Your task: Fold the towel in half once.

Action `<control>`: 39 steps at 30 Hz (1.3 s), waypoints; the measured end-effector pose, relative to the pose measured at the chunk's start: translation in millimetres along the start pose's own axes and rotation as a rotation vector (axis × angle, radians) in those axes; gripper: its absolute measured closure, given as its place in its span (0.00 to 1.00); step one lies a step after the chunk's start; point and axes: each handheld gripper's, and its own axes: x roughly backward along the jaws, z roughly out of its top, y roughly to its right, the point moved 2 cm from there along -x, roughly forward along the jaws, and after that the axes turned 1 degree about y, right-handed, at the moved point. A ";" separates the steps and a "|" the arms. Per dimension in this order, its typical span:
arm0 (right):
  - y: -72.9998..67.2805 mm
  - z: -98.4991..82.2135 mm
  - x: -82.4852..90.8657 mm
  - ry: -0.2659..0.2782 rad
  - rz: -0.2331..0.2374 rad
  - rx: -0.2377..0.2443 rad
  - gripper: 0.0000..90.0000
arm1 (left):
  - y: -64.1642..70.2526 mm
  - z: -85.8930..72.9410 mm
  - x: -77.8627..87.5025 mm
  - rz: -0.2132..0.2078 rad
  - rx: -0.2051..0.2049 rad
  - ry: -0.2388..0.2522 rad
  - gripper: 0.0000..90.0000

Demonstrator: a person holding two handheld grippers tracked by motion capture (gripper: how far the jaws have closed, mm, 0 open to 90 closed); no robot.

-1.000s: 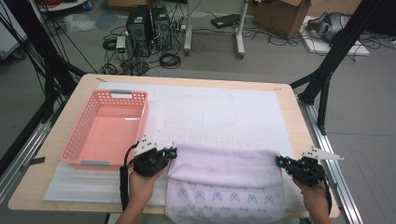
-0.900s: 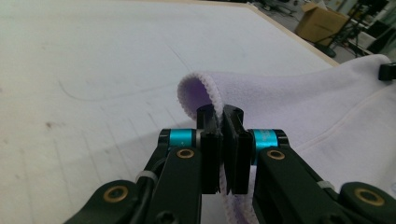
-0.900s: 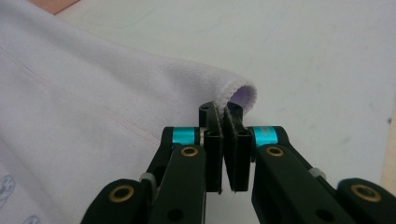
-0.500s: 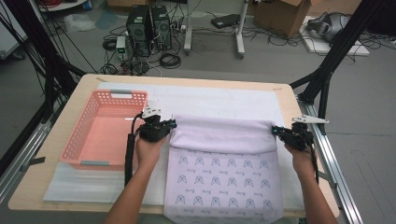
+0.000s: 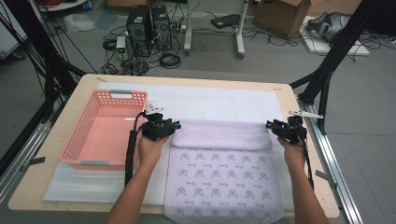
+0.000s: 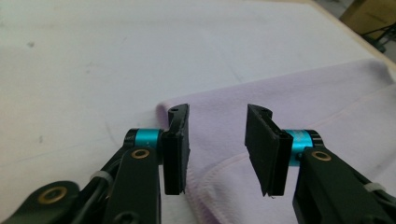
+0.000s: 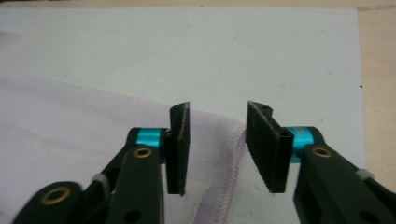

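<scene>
Lilac towel [image 5: 219, 172], soft napped cloth, lies on the white foam mat [image 5: 210, 100] at the near middle of the wooden table [image 5: 74, 98]. Its far part is folded over into a plain band; the near part shows rows of small blue printed motifs. Stitched hem visible along the edge in both gripper views.

Left gripper [image 5: 161, 128] sits at the band's left corner, right gripper [image 5: 282, 128] at its right corner. Both have just been opening: flat black pads [image 6: 180, 140] stand apart, towel corner lying slack below the gap, not pinched. Same at the right fingers [image 7: 180, 140].

Salmon plastic basket [image 5: 100, 158], lattice-walled, rectangular, stands just left of the towel.
</scene>
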 end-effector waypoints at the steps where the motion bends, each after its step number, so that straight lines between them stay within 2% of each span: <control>1: -0.3 -0.2 1.8 -0.001 0.001 0.002 0.60 | 1.2 -2.1 1.5 -0.009 0.005 0.009 0.64; 3: -1.4 -1.4 6.0 -0.011 0.013 0.003 0.59 | 2.3 -8.8 2.1 -0.028 0.009 0.001 0.60; 5: -2.2 -4.3 10.2 -0.028 0.049 -0.005 0.57 | 3.9 -17.5 3.5 -0.049 -0.001 -0.004 0.57; 6: -2.7 -6.1 12.2 -0.036 0.066 -0.001 0.57 | 5.0 -22.6 4.1 -0.055 -0.015 -0.020 0.56; 7: -3.3 -9.1 14.2 -0.047 0.092 0.004 0.57 | 6.0 -25.0 2.9 -0.067 -0.029 -0.058 0.54; 10: -5.0 -15.9 17.0 -0.087 0.119 0.012 0.57 | 9.4 -28.6 0.6 -0.065 -0.058 -0.104 0.50; 11: -5.1 -18.7 16.9 -0.096 0.130 0.014 0.57 | 9.7 -28.8 -0.2 -0.055 -0.058 -0.111 0.50; 14: -6.8 -24.5 14.1 -0.113 0.122 0.020 0.58 | 9.2 -31.2 -5.8 -0.034 -0.049 -0.129 0.52; 17: -8.1 -29.6 10.4 -0.144 0.110 0.036 0.66 | 9.3 -35.6 -10.9 -0.015 -0.057 -0.172 0.62; 18: -8.1 -31.1 9.5 -0.152 0.109 0.043 0.72 | 10.1 -36.6 -11.6 -0.008 -0.061 -0.178 0.66; 20: -7.9 -34.6 9.9 -0.164 0.115 0.055 0.88 | 11.3 -37.5 -11.5 0.014 -0.074 -0.190 0.83; 21: -7.9 -36.0 10.8 -0.168 0.122 0.059 0.93 | 11.4 -37.9 -10.6 0.018 -0.078 -0.186 0.88; 22: -7.9 -37.0 11.6 -0.174 0.119 0.067 0.94 | 11.4 -39.4 -9.0 0.025 -0.074 -0.161 0.95; 23: -7.6 -38.3 12.7 -0.173 0.117 0.080 0.95 | 11.4 -41.2 -7.5 0.024 -0.066 -0.155 0.96; 25: -8.0 -41.3 16.6 -0.165 0.127 0.080 0.95 | 13.5 -43.6 -3.3 0.025 -0.089 -0.145 0.96; 26: -8.7 -43.2 19.7 -0.157 0.132 0.084 0.95 | 15.6 -43.6 0.2 0.016 -0.085 -0.115 0.97; 27: -9.4 -44.8 22.5 -0.152 0.131 0.090 0.95 | 17.4 -42.6 3.5 0.003 -0.089 -0.113 0.97; 31: -13.6 -52.2 34.9 -0.131 0.141 0.125 0.95 | 24.1 -45.1 19.5 -0.026 -0.099 -0.053 0.96; 35: -18.4 -60.7 50.1 -0.102 0.166 0.136 0.95 | 25.2 -57.2 38.5 -0.074 -0.100 -0.004 0.96; 39: -22.3 -72.3 63.6 -0.105 0.174 0.154 0.95 | 28.7 -73.3 56.7 -0.102 -0.116 0.011 0.96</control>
